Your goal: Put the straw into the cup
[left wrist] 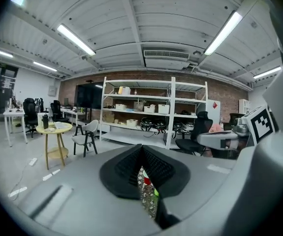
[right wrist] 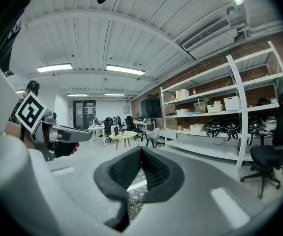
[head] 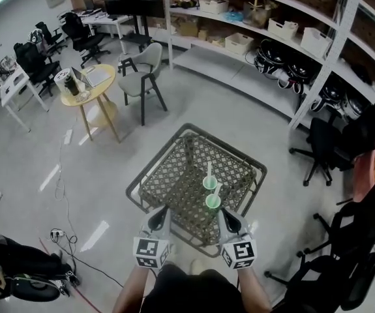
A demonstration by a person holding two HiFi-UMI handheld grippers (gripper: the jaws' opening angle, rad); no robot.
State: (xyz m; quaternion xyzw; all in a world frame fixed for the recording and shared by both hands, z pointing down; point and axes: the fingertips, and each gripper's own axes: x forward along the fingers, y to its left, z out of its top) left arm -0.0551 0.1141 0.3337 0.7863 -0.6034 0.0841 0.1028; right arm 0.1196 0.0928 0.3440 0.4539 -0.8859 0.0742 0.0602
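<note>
Counter: the lattice counter (head: pixel 167 175) lies just beyond us, with both cups toward its near side.
Left claw (head: pixel 162 215): pinched together with nothing in it, at the near edge.
Right claw (head: pixel 227 218): likewise closed and empty, just right of the near cup (head: pixel 213 203).
Cups: the near cup and far cup (head: pixel 209 183) look light, so we should pass high over them.
Straw (head: pixel 208 169): it stands in the far cup and we judge it placed, so we should avoid brushing it.

On the bench (head: pixel 167 175), the far cup (head: pixel 209 184) stands just behind the near cup (head: pixel 213 203). A straw (head: pixel 209 169) stands in the far cup, perhaps another in the near one. The left claw (head: pixel 163 212) and right claw (head: pixel 225 214) sit side by side at the bench's near edge.
</note>
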